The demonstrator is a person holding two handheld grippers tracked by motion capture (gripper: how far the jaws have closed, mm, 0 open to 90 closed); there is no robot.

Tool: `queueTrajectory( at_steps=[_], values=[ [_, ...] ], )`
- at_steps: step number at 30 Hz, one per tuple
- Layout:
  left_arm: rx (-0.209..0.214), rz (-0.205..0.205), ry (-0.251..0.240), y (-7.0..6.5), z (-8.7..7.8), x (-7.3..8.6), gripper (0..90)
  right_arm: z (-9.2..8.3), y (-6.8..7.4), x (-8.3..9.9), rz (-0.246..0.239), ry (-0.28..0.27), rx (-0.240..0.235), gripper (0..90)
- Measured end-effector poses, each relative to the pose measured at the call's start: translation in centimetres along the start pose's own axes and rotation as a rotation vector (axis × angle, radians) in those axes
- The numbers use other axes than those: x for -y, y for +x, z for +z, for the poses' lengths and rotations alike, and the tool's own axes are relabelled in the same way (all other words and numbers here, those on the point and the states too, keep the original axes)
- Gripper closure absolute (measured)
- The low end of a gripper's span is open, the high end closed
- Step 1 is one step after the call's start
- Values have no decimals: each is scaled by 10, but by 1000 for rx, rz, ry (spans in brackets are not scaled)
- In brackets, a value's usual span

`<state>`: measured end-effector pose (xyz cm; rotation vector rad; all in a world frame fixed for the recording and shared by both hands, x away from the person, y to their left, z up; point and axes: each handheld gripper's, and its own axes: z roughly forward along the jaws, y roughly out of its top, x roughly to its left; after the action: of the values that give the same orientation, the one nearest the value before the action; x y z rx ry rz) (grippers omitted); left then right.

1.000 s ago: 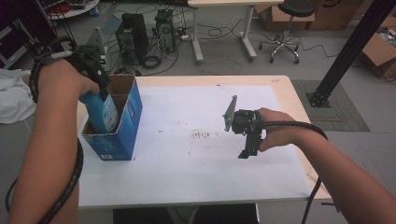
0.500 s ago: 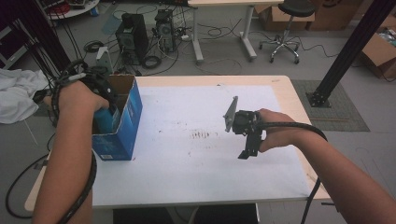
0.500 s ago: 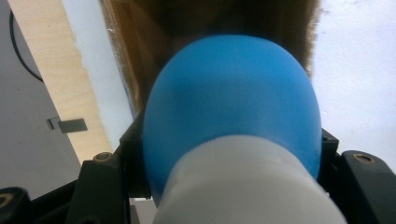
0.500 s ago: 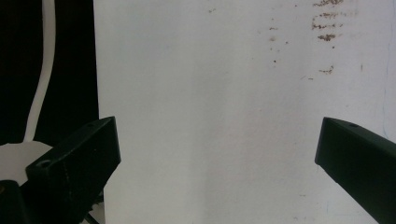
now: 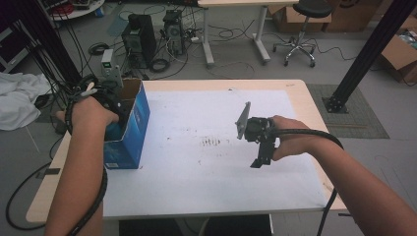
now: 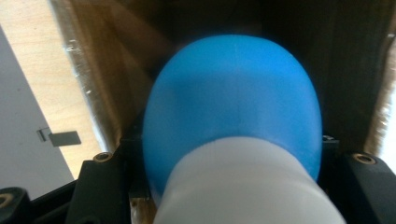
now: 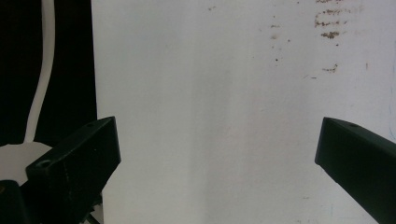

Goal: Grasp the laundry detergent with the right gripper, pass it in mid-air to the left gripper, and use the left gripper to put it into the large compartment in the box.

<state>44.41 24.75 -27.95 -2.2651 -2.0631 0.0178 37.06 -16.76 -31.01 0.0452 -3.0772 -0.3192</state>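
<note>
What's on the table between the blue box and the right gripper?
Nothing but bare white sheet with dark smudges between blue box and right gripper, in the high view.

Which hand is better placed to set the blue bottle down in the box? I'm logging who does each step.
Left. The left gripper is down in the blue box, shut on the blue bottle. The right gripper hangs open over the table, apart from the box.

My left gripper (image 6: 224, 205) is clamped on a blue bottle (image 6: 233, 107) with a white end (image 6: 247, 186) nearest the camera; a black jaw presses each flank. Brown cardboard box walls (image 6: 107, 70) surround the bottle, dark farther in. At left, beyond the box wall, I see a strip of wooden tabletop (image 6: 46, 88), then grey floor (image 6: 23, 154) with a small tape mark (image 6: 63, 138).
</note>
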Motion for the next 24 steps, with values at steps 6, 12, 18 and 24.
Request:
queueTrajectory(
  at_steps=[6,12,18,24],
  values=[
    [20,-9,-18,3,9,-1,382,2,-1,2,6,-3,-6,0],
    [31,-32,-32,4,9,-2,381,3,-1,2,12,3,-10,0],
    [39,-70,-34,5,10,-3,381,3,-1,-1,7,4,-10,0],
    [35,-64,-33,4,10,-2,380,2,1,-2,4,-4,-7,0]
  ],
)
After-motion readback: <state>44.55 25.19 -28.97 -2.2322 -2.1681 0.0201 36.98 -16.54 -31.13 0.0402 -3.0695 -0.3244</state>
